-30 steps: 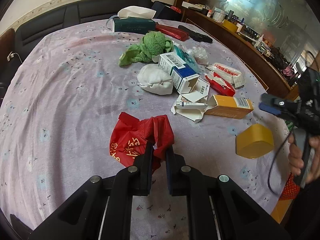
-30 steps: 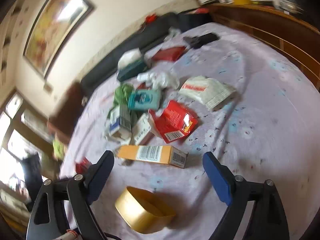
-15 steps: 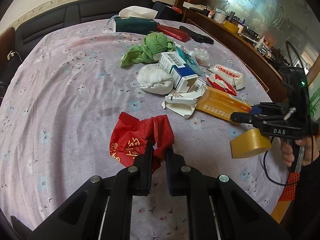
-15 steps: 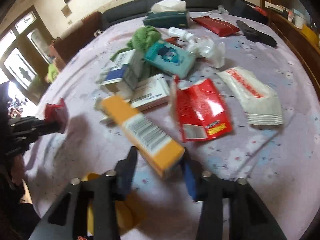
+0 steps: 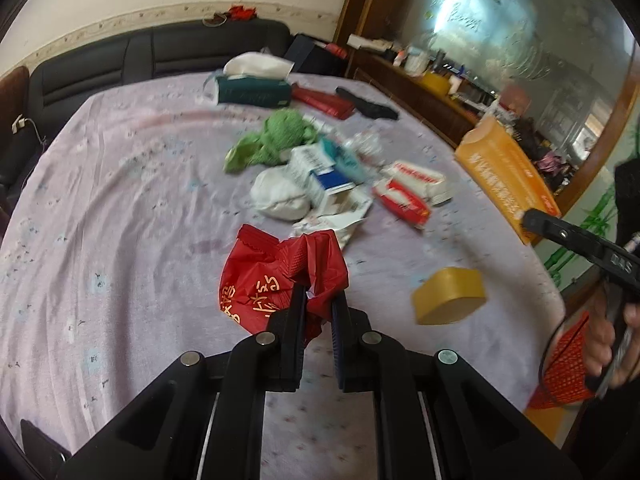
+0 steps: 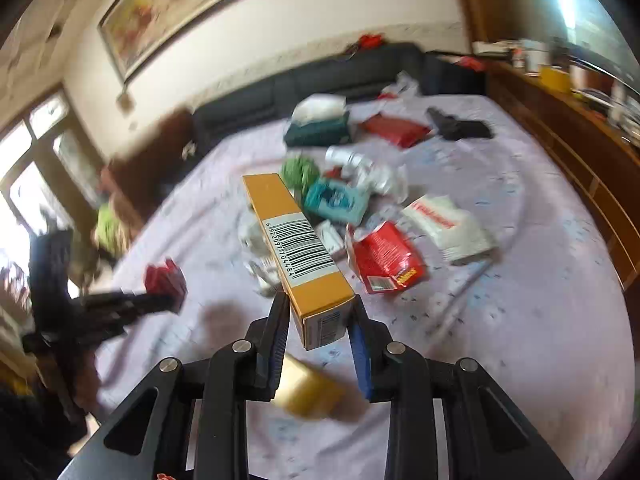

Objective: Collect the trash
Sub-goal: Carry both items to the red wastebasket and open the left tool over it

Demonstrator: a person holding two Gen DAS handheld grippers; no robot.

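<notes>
Both tongs were loaded: left tongs (image 5: 319, 312) clamped the red bag (image 5: 280, 280); right tongs (image 6: 320, 320), closing on the orange box's (image 6: 298, 248) end, risked it levering free.

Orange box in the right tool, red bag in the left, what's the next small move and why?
Probably carry the orange box across to the red bag. The right tool is closing on the box, already off the table, and the left tool pinches the bag's edge.
</notes>
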